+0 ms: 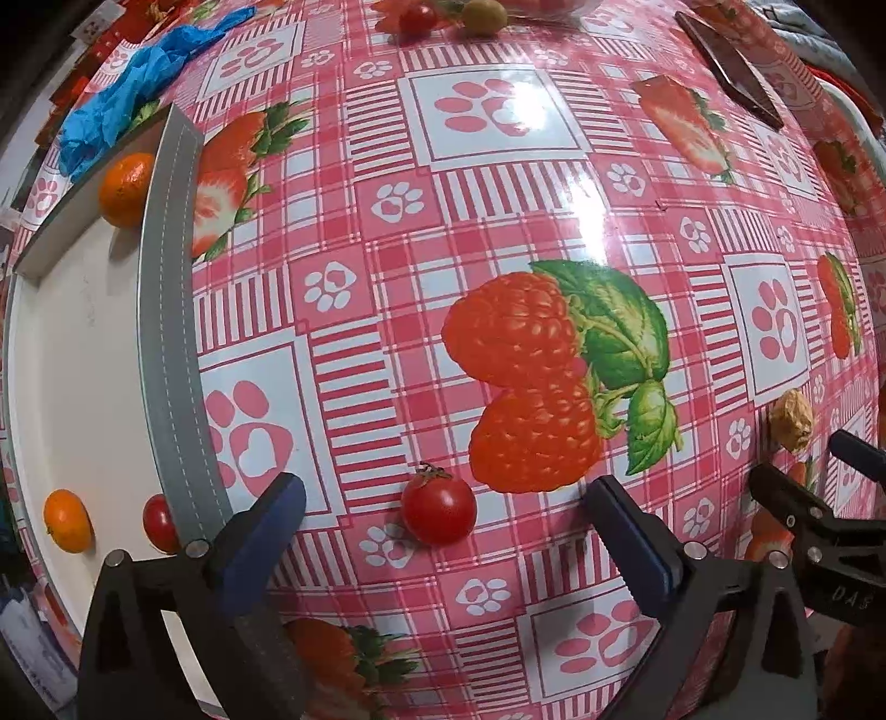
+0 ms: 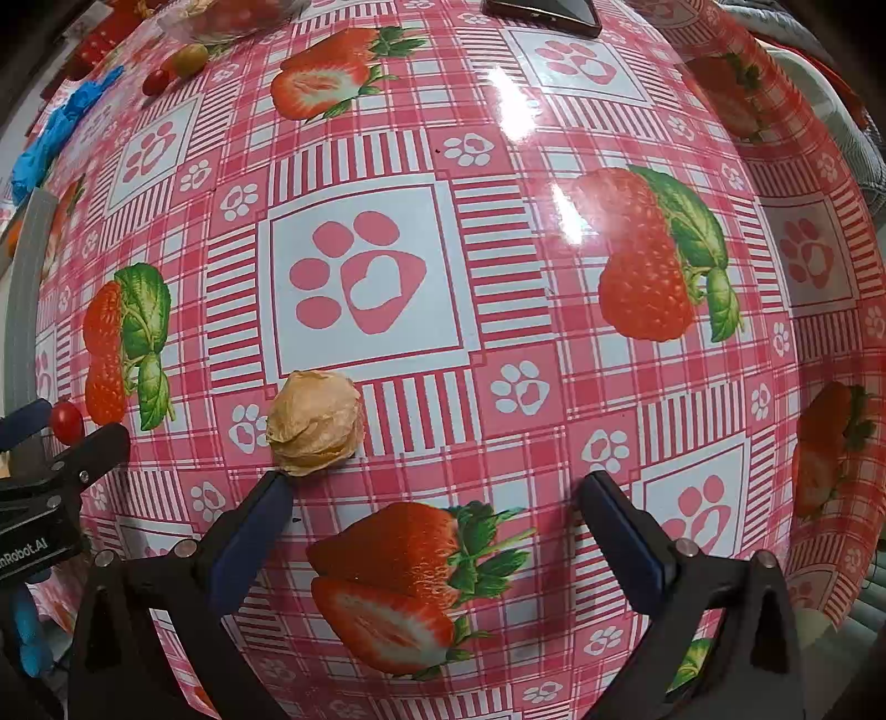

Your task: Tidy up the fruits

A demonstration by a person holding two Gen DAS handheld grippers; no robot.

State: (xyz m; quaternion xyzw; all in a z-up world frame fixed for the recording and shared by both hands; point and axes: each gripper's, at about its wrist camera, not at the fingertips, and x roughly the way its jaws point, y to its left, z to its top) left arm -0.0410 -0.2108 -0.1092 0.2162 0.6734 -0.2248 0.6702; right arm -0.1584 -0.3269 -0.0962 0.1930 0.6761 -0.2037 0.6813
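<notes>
In the left wrist view a red cherry tomato [image 1: 438, 508] lies on the strawberry-print tablecloth, just ahead of and between the jaws of my open, empty left gripper [image 1: 443, 493]. A white tray with a grey rim [image 1: 166, 332] at the left holds two small oranges [image 1: 126, 188] [image 1: 67, 520] and another cherry tomato [image 1: 159, 523]. In the right wrist view a tan husked physalis [image 2: 315, 423] lies just ahead of the left fingertip [image 2: 277, 487] of my open, empty right gripper [image 2: 437, 484]. The physalis also shows in the left wrist view [image 1: 793, 421].
At the far edge lie a cherry tomato [image 1: 418, 18], a green-yellow fruit [image 1: 484, 15] and a clear bowl [image 2: 227, 19]. A dark phone [image 1: 728, 69] lies far right. Blue crumpled plastic [image 1: 127, 88] lies behind the tray. The right gripper shows at the left wrist view's right edge [image 1: 819, 498].
</notes>
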